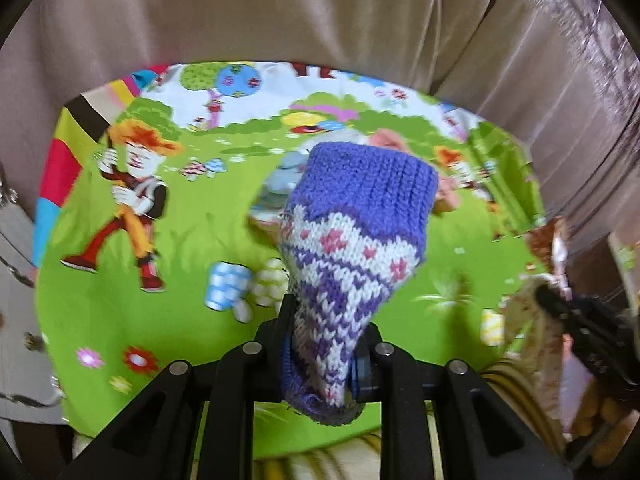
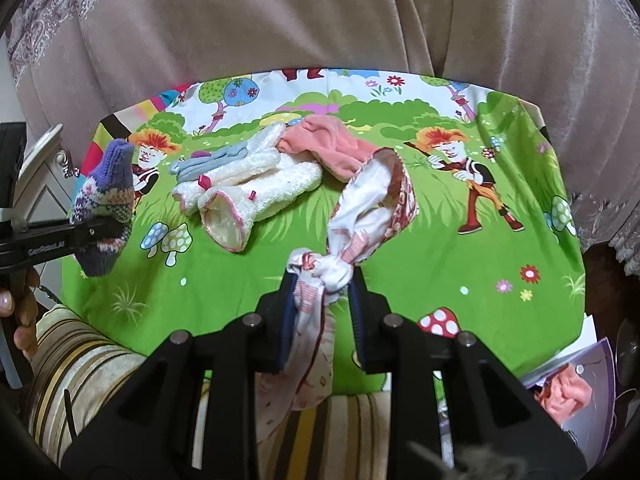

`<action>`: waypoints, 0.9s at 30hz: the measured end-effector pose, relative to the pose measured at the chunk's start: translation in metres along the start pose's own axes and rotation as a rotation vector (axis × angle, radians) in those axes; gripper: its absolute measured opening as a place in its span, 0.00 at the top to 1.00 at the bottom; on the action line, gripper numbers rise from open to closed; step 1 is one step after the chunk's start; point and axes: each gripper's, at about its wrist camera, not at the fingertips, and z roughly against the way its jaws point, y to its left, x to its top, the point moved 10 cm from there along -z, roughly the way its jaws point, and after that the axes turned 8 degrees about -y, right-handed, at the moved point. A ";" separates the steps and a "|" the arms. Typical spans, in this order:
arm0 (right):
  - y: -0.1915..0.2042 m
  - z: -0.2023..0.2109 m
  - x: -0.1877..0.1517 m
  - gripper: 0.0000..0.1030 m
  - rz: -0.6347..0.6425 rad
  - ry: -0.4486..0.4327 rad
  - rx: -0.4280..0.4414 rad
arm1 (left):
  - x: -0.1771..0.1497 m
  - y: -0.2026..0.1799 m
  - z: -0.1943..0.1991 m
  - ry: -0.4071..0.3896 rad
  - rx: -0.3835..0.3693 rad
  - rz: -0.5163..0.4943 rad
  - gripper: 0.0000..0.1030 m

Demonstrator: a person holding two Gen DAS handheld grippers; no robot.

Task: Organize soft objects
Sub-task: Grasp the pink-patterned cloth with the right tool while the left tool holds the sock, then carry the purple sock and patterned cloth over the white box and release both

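Note:
My left gripper [image 1: 325,354] is shut on a purple and white knitted sock [image 1: 356,240] and holds it above the cartoon-print cloth; the sock also shows in the right wrist view [image 2: 106,204]. My right gripper [image 2: 322,292] is shut on a white and red patterned sock [image 2: 360,216] and holds it up off the cloth. On the cloth behind lie fluffy white socks [image 2: 248,188], a grey item [image 2: 208,164] and a pink cloth piece [image 2: 328,144].
A green cartoon-print cloth [image 2: 460,264] covers the surface. Beige curtains [image 2: 280,20] hang behind it. A striped cushion [image 2: 80,360] lies at the near edge. A pink item [image 2: 566,394] sits in a bag at the lower right.

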 end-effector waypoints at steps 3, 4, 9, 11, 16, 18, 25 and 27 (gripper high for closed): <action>-0.011 0.012 -0.003 0.72 -0.016 -0.005 -0.004 | -0.005 -0.020 0.009 0.001 -0.050 0.006 0.79; -0.015 0.017 -0.004 0.72 -0.023 -0.008 -0.006 | -0.006 -0.029 0.011 0.003 -0.074 0.005 0.79; -0.045 0.051 -0.009 0.72 -0.052 -0.033 -0.039 | -0.012 -0.076 0.021 0.008 -0.173 -0.022 0.79; -0.060 0.063 -0.014 0.72 -0.058 -0.037 -0.066 | -0.015 -0.097 0.024 0.008 -0.211 -0.044 0.79; -0.090 0.087 -0.030 0.72 -0.067 -0.039 -0.132 | -0.024 -0.150 0.030 0.030 -0.311 -0.082 0.79; -0.103 0.093 -0.038 0.72 -0.076 -0.035 -0.154 | -0.031 -0.173 0.032 0.048 -0.352 -0.097 0.79; -0.146 0.110 -0.066 0.72 -0.110 -0.014 -0.243 | -0.054 -0.237 0.029 0.110 -0.450 -0.153 0.79; -0.158 0.114 -0.074 0.72 -0.113 -0.005 -0.277 | -0.060 -0.251 0.028 0.125 -0.468 -0.167 0.79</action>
